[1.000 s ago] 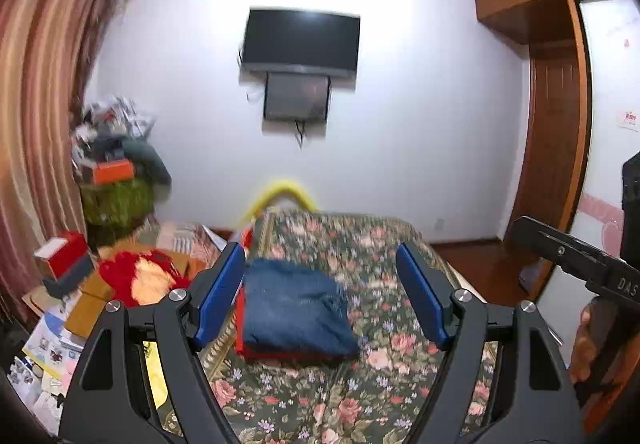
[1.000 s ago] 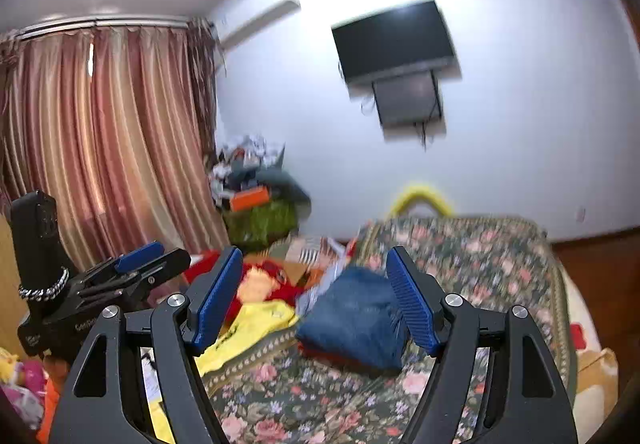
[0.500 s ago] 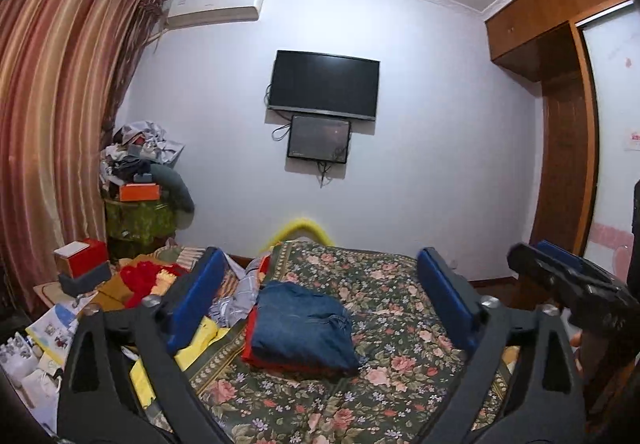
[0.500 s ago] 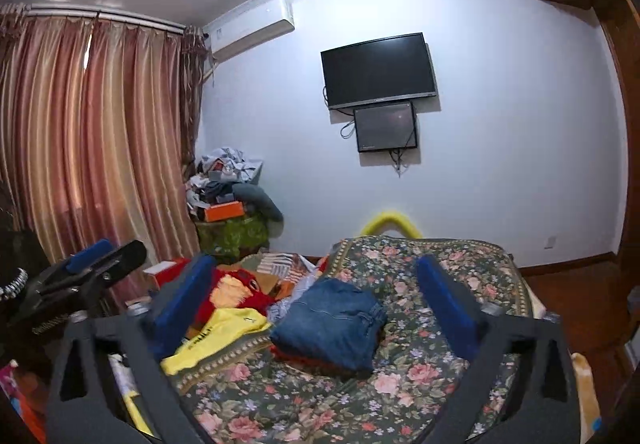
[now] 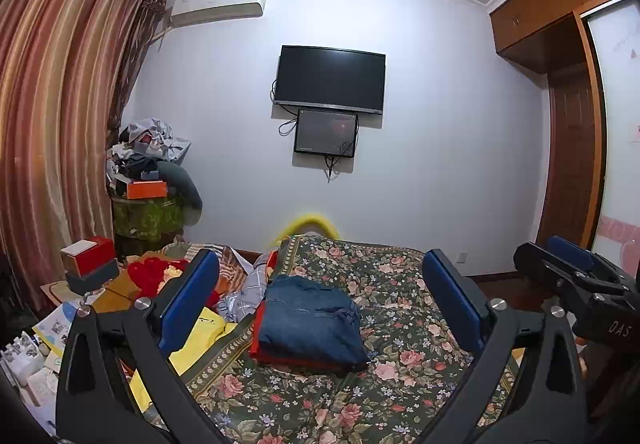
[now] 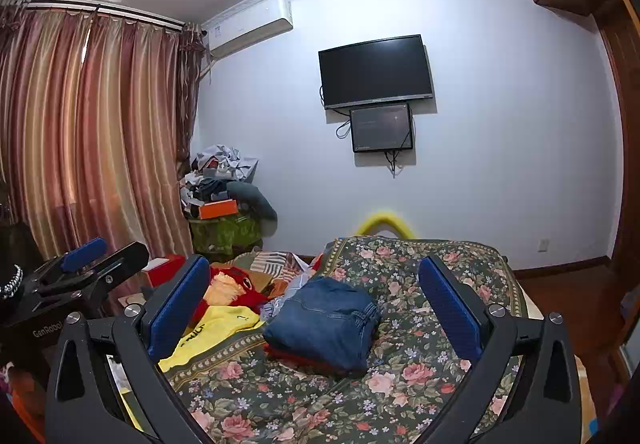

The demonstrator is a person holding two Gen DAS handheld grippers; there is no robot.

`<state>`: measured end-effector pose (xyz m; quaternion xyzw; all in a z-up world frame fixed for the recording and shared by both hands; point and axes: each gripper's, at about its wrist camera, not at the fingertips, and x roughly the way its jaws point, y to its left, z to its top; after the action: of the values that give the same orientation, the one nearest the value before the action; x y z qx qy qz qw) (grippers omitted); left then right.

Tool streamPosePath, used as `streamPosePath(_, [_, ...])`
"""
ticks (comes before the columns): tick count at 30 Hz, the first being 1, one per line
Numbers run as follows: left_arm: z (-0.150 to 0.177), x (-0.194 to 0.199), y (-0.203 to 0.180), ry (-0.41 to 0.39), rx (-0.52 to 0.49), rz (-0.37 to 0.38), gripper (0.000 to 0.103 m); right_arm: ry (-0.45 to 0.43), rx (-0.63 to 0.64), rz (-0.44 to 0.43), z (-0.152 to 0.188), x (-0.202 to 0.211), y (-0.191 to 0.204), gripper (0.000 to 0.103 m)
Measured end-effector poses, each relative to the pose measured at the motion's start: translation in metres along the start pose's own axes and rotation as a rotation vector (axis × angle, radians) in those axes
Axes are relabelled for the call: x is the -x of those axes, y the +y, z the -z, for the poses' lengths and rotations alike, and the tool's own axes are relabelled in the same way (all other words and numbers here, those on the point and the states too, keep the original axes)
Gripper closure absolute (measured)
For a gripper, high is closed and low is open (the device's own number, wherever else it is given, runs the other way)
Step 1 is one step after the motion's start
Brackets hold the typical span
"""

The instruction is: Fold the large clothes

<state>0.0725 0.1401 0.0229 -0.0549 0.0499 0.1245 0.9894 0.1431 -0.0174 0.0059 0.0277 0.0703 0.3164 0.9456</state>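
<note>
Folded blue jeans (image 5: 310, 318) lie on a folded red garment (image 5: 258, 336) on the floral bed cover (image 5: 400, 364); they also show in the right wrist view (image 6: 326, 326). A yellow garment (image 6: 212, 332) and a heap of unfolded clothes (image 5: 240, 290) lie to the left. My left gripper (image 5: 318, 292) is open and empty, held above and back from the jeans. My right gripper (image 6: 316, 296) is open and empty, also held back. Each gripper shows at the edge of the other's view.
A red and yellow plush (image 5: 158, 276), boxes (image 5: 86, 262) and papers crowd the left side. A piled stand (image 5: 148, 204) is in the corner by curtains (image 5: 52, 124). A TV (image 5: 330, 78) hangs on the far wall. A wooden wardrobe (image 5: 572, 164) stands right.
Both grippers have pulled back and tilted up, so more wall and ceiling show. The jeans have not moved. Both grippers stay open.
</note>
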Motion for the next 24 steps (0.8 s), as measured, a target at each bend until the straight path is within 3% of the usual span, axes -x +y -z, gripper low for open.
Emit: streamPosePath(24, [0.0063, -0.0076, -0.0036, 0.031, -0.015, -0.004, 0.001, 0.019, -0.007, 0.022, -0.0026, 0.0029, -0.0052, 0.000])
